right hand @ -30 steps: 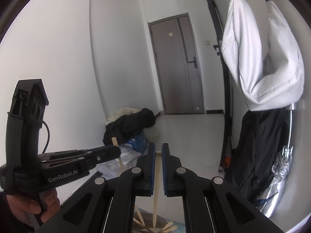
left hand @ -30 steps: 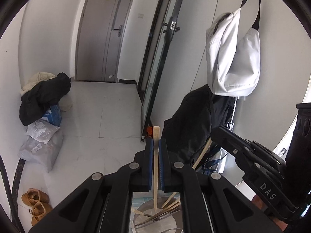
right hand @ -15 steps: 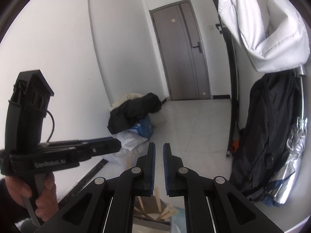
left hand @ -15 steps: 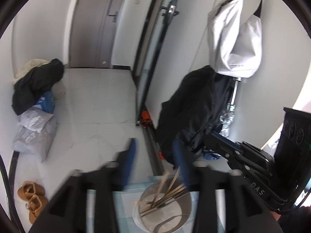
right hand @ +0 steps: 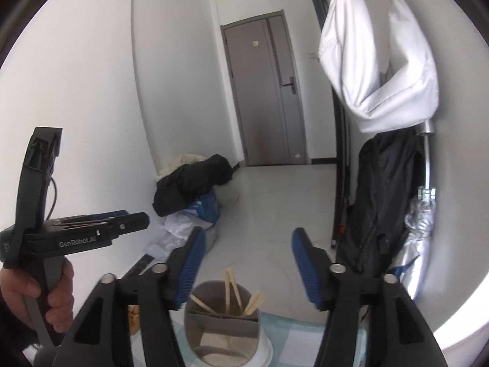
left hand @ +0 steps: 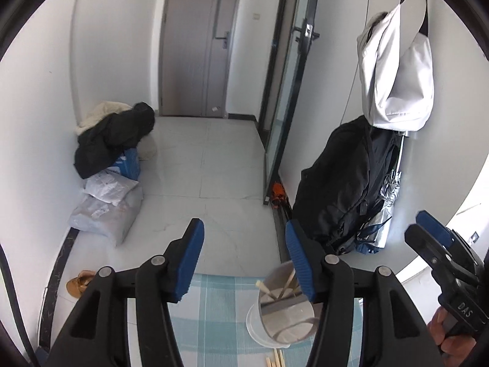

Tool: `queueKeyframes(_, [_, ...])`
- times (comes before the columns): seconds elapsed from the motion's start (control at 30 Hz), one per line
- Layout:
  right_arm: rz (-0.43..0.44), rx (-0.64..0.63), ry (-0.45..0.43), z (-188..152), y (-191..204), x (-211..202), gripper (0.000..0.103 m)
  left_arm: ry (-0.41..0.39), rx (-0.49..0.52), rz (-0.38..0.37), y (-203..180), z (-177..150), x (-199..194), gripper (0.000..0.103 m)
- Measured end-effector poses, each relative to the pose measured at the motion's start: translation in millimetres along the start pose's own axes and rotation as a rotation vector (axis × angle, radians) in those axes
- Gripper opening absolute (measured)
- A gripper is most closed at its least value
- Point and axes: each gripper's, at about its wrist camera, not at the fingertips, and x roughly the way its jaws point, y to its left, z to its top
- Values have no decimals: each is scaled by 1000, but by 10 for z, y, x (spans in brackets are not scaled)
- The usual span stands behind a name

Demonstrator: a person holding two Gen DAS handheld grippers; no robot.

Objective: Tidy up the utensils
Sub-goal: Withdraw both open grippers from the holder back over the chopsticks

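Both claws have just opened, dropping their pale wooden chopsticks into the round steel holder; left claw and right claw stand released, empty. Withdraw straight upward, avoiding the rim.

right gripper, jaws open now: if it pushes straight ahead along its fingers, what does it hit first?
Probably the wooden chopsticks standing in the metal holder, just below and ahead of the right gripper. Depth is unclear in the fisheye view; it may pass above them toward the floor.

White walls, grey door, pale tiled floor
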Motion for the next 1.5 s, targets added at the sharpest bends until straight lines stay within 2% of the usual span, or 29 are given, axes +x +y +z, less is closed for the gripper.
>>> queueKeyframes(0.07, [3,8,-4,-26,35,-157,67,-32,-5,28,-34,-49,-152,72])
queueKeyframes(0.17, [-9,11,-14,-64,107,-337,72,-74,6,71,-106,-129,-365,82])
queueKeyframes(0.33, [-24,-9,-36,-179,260,-594,84,-112,6,93,-201,-249,-623,86])
queueKeyframes(0.47, [-38,-21,-50,-288,347,-844,89,-156,26,125,-277,-383,-823,97])
queueKeyframes(0.73, [-68,-9,-55,-603,379,-1147,97,-189,54,151,-370,-697,-1002,99])
queueKeyframes(0.9, [-95,-26,-38,-831,431,-1236,99,-170,51,162,-340,-913,-983,99])
queueKeyframes(1.23, [-109,-18,35,-1278,441,-1127,99,-98,30,176,-283,-1362,-773,99])
queueKeyframes(1.33, [-113,-17,79,-1412,425,-1040,98,-69,-35,131,-194,-1463,-665,99])
queueKeyframes(1.5, [-122,-24,152,-1575,389,-869,98,-32,-65,150,-91,-1584,-457,99])
